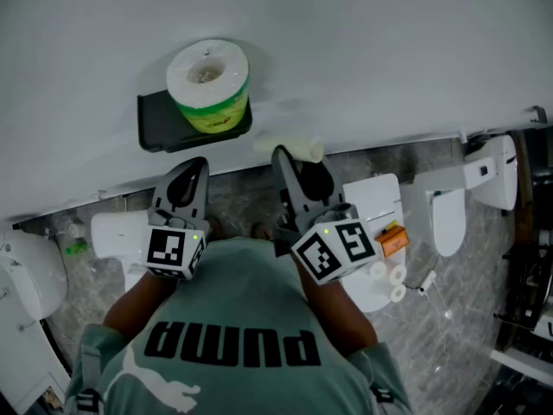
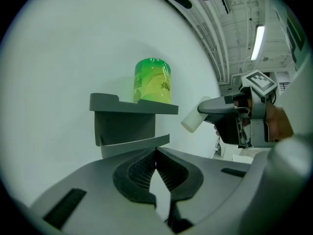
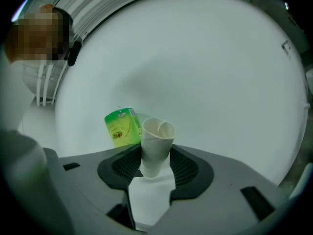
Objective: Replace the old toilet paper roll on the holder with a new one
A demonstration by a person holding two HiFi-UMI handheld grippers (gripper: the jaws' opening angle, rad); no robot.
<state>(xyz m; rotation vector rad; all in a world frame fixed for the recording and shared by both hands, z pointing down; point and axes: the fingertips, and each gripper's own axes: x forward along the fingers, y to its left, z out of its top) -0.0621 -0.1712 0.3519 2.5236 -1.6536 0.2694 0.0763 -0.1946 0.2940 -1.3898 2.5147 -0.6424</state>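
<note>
At 4 o'clock of the wrapped roll (image 1: 207,80), a seemingly bare tube (image 3: 155,143) is pinched by the right gripper (image 3: 156,164); left gripper (image 2: 156,154) jaws pressed together.

— What is sitting behind everything?
— A plain white wall (image 1: 389,50) is filling the upper part of the head view, and a grey mottled floor (image 1: 467,335) is spreading out below it.
— Any furniture?
— White toilets (image 1: 445,210) are standing in a row along the foot of the wall. Something dark, perhaps a rack (image 1: 527,318), is showing at the right edge.
— And the light?
— A strip light (image 2: 257,42) is glowing on a ribbed ceiling (image 2: 239,9) in the left gripper view.
</note>
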